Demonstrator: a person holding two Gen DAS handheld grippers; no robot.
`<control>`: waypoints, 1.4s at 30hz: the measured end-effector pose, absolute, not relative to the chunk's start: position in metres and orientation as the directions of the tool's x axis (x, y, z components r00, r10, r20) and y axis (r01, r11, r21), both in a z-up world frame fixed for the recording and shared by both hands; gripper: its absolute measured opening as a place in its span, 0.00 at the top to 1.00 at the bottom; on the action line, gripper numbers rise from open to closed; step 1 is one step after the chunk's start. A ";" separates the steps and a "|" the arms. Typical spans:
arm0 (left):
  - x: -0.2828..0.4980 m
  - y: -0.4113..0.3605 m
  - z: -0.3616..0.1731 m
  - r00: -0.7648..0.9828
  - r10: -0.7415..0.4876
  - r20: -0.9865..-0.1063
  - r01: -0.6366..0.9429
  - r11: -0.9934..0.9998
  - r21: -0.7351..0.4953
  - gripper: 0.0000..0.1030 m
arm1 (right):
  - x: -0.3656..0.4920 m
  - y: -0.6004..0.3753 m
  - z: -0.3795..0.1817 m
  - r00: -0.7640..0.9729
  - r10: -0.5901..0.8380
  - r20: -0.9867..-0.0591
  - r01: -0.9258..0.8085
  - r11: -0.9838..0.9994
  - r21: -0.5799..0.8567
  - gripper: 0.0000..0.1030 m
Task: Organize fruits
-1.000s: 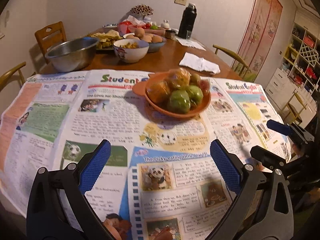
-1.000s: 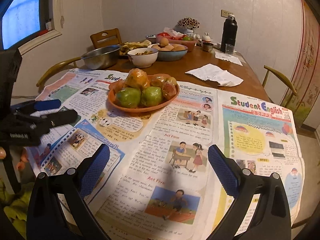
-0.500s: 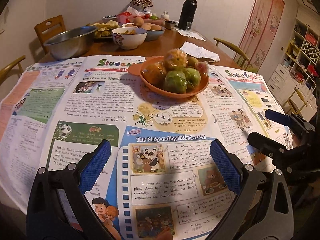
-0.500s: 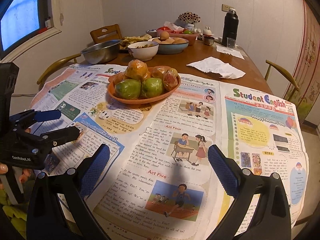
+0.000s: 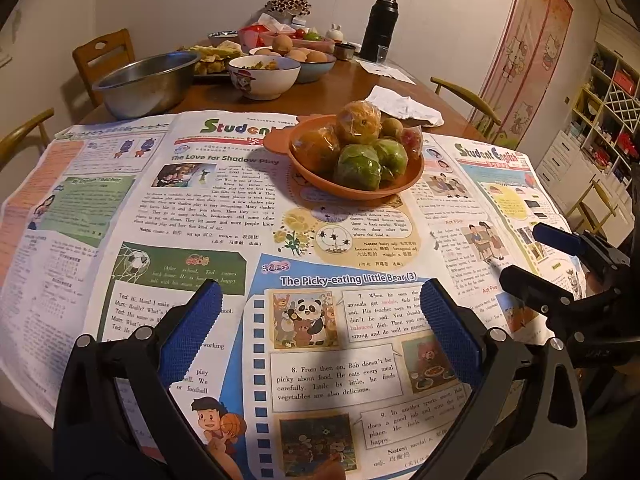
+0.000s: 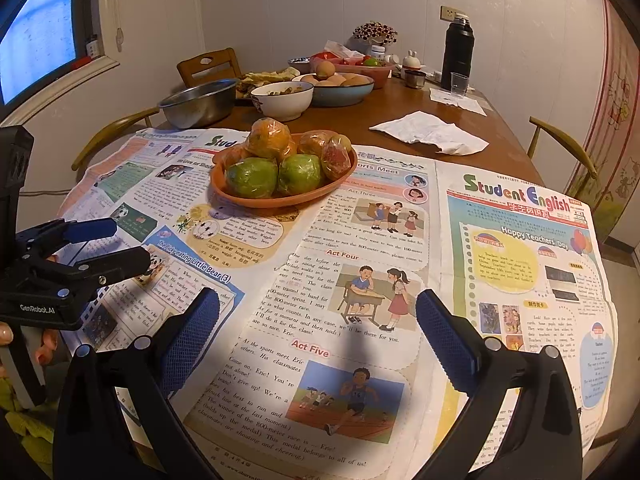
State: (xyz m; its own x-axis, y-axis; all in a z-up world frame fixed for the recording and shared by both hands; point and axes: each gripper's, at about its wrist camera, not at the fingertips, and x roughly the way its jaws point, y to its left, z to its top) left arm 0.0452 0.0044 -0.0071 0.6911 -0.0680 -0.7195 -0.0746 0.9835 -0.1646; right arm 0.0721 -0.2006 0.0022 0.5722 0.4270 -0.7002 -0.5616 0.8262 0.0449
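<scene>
An orange bowl (image 5: 352,190) (image 6: 280,200) sits on newspaper in the middle of the table, heaped with plastic-wrapped fruit: two green ones (image 5: 358,168) (image 6: 253,178) in front, orange ones (image 5: 357,123) (image 6: 269,139) on top and behind, a reddish one (image 6: 336,158) at the right. My left gripper (image 5: 320,328) hovers open over the near newspaper, well short of the bowl, nothing between its blue pads. My right gripper (image 6: 318,330) is open too, above the paper to the bowl's right and nearer. Each gripper shows in the other's view: the right gripper (image 5: 536,256), the left gripper (image 6: 116,244).
Newspaper sheets (image 5: 168,208) (image 6: 520,240) cover the near half of the wooden table. Behind them stand a steel bowl (image 5: 148,80), a white bowl (image 6: 282,100), a blue bowl of round fruit (image 6: 340,86), a black flask (image 6: 457,52), a plastic cup (image 6: 459,84) and a crumpled napkin (image 6: 432,132). Chairs ring the table.
Both grippers have moved forward and lower over the table, so the fruit bowl looks nearer and larger. Both stay open and empty; the fruit has not moved.
</scene>
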 end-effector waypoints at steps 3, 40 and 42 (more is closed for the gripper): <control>0.045 0.004 -0.008 0.689 -0.064 -0.722 -0.074 0.984 -0.159 0.09 | 0.073 -0.201 0.002 0.572 0.426 -0.701 -0.560 0.827 0.046 0.04; 0.045 0.004 -0.006 0.685 -0.049 -0.727 -0.087 0.985 -0.148 0.09 | 0.073 -0.203 0.002 0.578 0.420 -0.700 -0.552 0.833 0.043 0.04; 0.045 0.004 -0.006 0.686 -0.048 -0.726 -0.088 0.985 -0.149 0.09 | 0.073 -0.203 0.002 0.578 0.421 -0.699 -0.553 0.832 0.043 0.04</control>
